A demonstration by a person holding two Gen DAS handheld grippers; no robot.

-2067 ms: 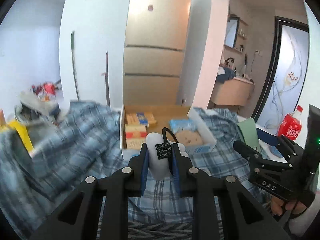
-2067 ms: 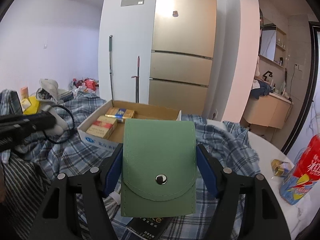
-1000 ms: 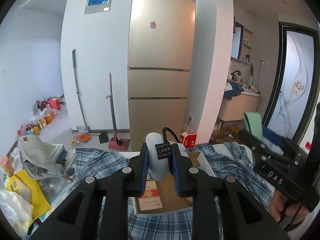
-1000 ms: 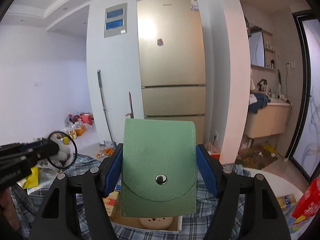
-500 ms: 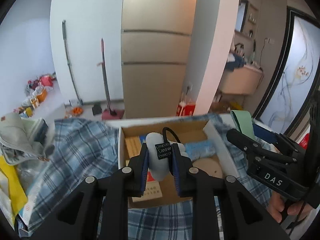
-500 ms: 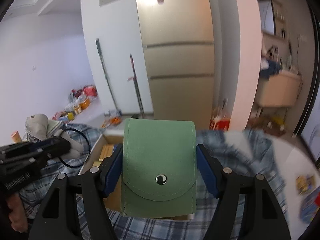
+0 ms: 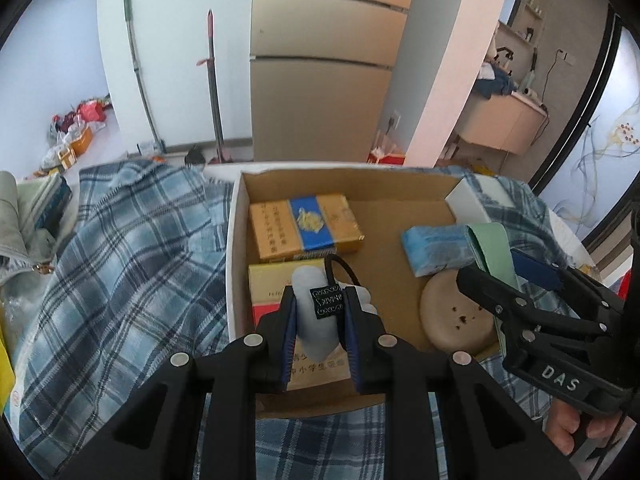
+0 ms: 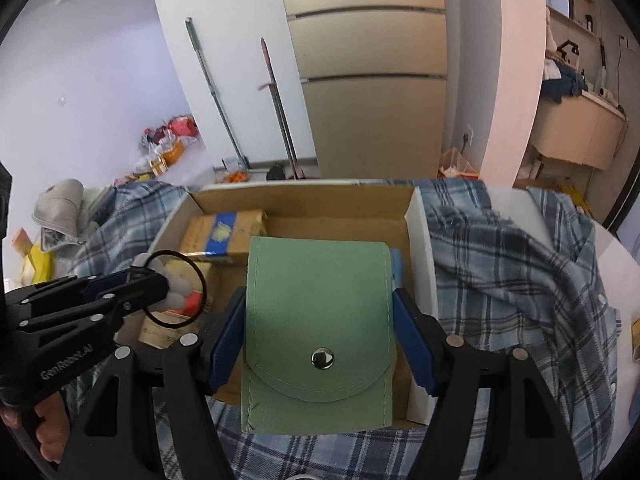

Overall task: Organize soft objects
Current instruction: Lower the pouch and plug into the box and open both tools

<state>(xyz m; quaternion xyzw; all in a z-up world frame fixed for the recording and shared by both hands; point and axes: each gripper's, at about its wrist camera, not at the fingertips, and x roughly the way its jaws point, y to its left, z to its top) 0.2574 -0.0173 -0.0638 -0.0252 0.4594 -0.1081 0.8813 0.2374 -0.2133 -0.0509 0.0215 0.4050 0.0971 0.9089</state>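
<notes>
Over the open cardboard box, the left gripper is pinching a white plush toy while the right gripper is clamping a green pouch.

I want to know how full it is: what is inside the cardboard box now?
Inside the cardboard box lie an orange-and-blue carton, a yellow-and-red carton, a blue packet and a round tan cushion. Both grippers with their loads hide part of the floor.

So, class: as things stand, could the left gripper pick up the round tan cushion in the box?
Probably not yet: the left gripper is shut on a white plush toy, so its jaws are occupied, though the round tan cushion lies uncovered in the cardboard box.
</notes>
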